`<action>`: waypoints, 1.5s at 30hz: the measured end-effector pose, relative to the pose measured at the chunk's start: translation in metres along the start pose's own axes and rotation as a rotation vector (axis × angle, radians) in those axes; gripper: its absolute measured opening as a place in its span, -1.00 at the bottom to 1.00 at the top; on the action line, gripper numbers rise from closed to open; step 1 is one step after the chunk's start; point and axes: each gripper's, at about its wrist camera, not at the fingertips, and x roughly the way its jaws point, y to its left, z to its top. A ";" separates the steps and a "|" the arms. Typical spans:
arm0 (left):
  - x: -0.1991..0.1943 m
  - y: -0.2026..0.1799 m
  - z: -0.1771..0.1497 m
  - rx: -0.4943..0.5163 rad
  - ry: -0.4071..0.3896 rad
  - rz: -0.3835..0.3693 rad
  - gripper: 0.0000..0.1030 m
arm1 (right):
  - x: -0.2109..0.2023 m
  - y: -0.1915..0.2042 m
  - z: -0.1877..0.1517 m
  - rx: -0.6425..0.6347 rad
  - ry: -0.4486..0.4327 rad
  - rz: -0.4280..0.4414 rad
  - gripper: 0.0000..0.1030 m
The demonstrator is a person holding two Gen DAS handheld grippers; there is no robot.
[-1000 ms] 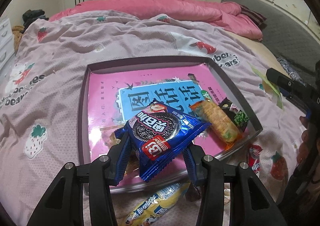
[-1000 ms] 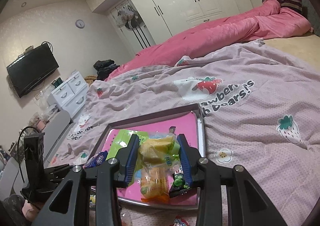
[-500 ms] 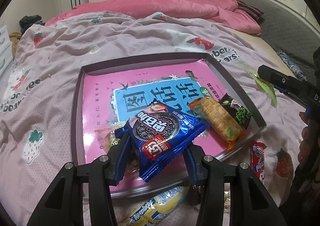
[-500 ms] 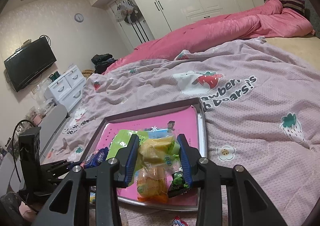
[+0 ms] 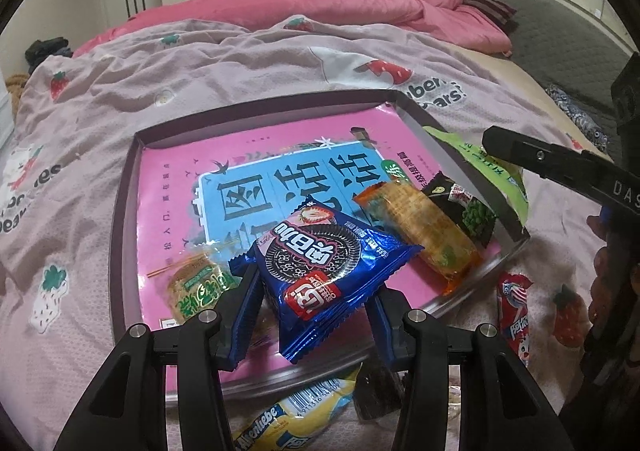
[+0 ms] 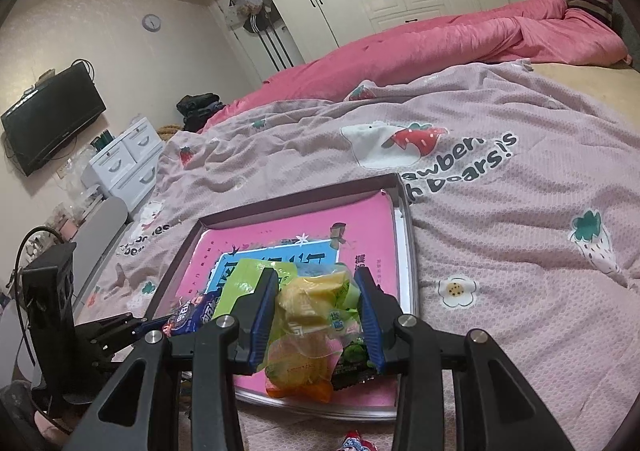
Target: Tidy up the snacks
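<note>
Over the tray (image 5: 124,211), the blue pack (image 5: 328,271) is clamped in the left tongs (image 5: 310,315), the yellow pack (image 6: 312,315) in the right tongs (image 6: 318,325), for placing.

The yellow plastic wafer packet (image 5: 280,425) beyond the near edge of the shallow grey metal tray (image 5: 120,211) is cut off by the picture's bottom edge (its lettering only partly readable); a dark brown wrapper (image 5: 378,387) beside it lies half hidden behind a gripper finger.
</note>
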 end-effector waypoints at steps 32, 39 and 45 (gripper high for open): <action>0.003 0.013 -0.002 -0.041 0.015 0.021 0.00 | 0.025 0.006 -0.013 -0.034 0.086 -0.043 -0.20; 0.003 0.015 -0.002 -0.051 0.017 0.020 0.00 | 0.023 0.007 -0.011 -0.042 0.073 -0.050 -0.19; 0.001 0.018 -0.001 -0.063 0.019 0.012 0.00 | 0.018 0.009 -0.009 -0.045 0.062 -0.040 -0.19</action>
